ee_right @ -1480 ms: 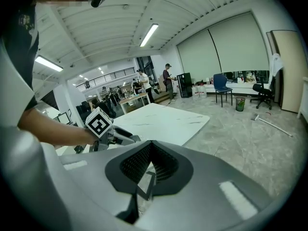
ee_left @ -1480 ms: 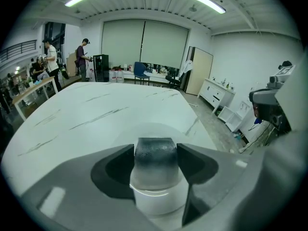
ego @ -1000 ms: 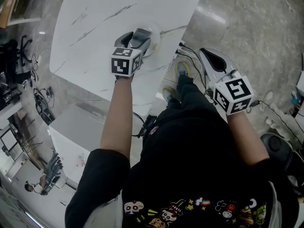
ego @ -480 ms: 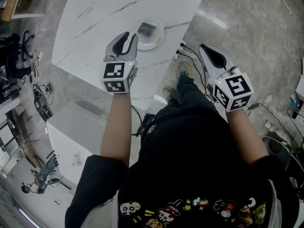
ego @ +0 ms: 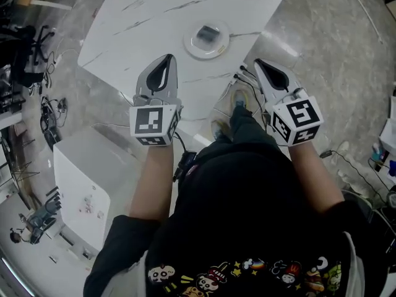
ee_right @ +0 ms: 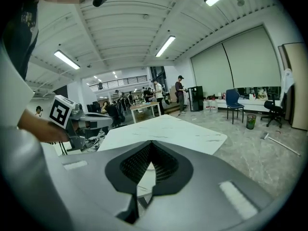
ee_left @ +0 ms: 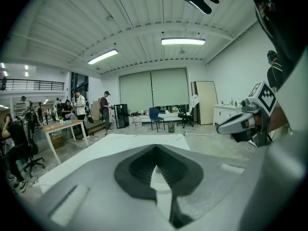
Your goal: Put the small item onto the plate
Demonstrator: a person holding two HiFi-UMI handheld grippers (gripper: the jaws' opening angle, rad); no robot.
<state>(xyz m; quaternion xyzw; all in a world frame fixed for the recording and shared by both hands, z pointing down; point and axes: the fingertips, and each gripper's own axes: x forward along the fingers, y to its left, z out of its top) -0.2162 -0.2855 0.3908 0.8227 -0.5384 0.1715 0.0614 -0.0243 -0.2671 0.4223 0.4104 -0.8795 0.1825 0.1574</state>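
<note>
Counter [ego: 142, 23] of white marble with grey veins, rounded corners, and bare surface on all sides of the round white plate [ego: 192, 47], which sits close to the near edge. Small dark item [ego: 206, 34] lies flat in the plate's middle, touching nothing else. Left gripper [ego: 163, 67] hangs over the counter's near part, well apart from the plate and pointing roughly toward it. Its fingers are closed tip to tip around a leaf-shaped hollow and hold nothing. Right gripper [ego: 267, 72] is off the counter's near edge, above the grey stone floor [ego: 334, 48] and the person's shoe [ego: 238, 98]. Its fingers are also closed together and empty. Open gap between the two grippers. White cabinet [ego: 80, 178] stands below the counter's left side, with cables [ego: 52, 110] on the floor beside it. Only the head view shows plate and item. Left gripper view shows closed fingers [ee_left: 96, 177], the counter [ee_left: 101, 150] stretching ahead, the right gripper [ee_left: 240, 124] off to the side, plus a big hall with ceiling strip lights [ee_left: 183, 41], blue chair [ee_left: 155, 115] and standing people [ee_left: 105, 109]. Right gripper view shows its closed fingers [ee_right: 216, 177], the counter [ee_right: 168, 129] ahead and the left gripper [ee_right: 91, 123] at the left.
</note>
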